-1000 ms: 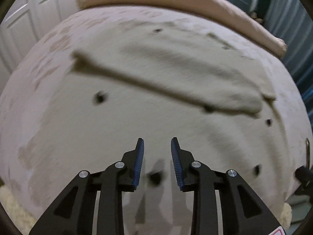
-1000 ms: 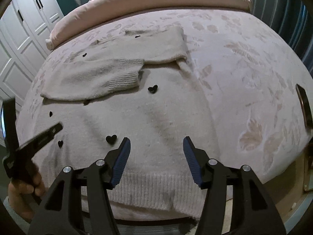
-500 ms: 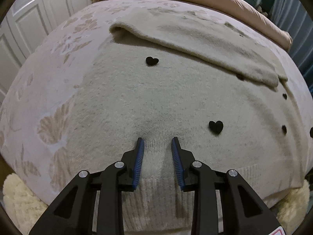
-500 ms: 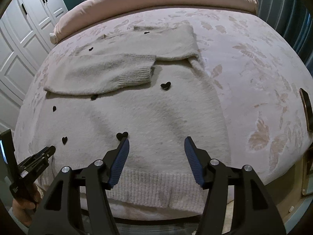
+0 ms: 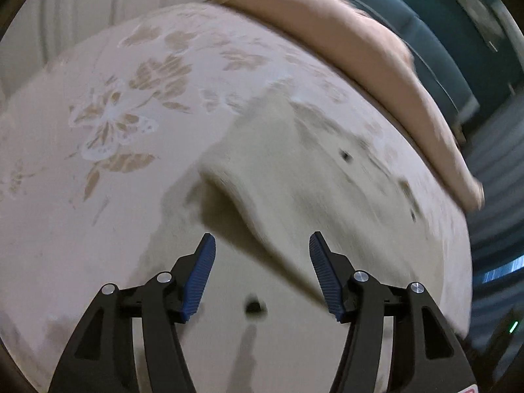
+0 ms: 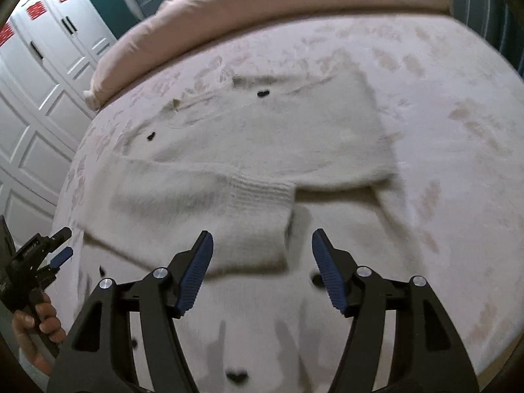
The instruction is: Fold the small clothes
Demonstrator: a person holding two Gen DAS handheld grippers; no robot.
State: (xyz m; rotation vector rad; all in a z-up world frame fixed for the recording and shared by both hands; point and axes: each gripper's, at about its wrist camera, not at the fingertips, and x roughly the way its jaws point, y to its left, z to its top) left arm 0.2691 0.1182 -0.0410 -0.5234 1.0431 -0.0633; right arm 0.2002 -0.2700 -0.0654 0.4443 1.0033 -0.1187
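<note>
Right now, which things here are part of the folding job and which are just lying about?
Part of the job:
- sweater, sleeves folded across it
- left gripper, jaws just opened wider, nothing between them
- right gripper, open over a sleeve cuff

Just lying about:
- bedspread
- pink duvet
- wardrobe

i can't read any text from here. the red stickers (image 6: 36,9) on the white wardrobe doors (image 6: 49,49) in the right wrist view are too small and blurred to make out.
</note>
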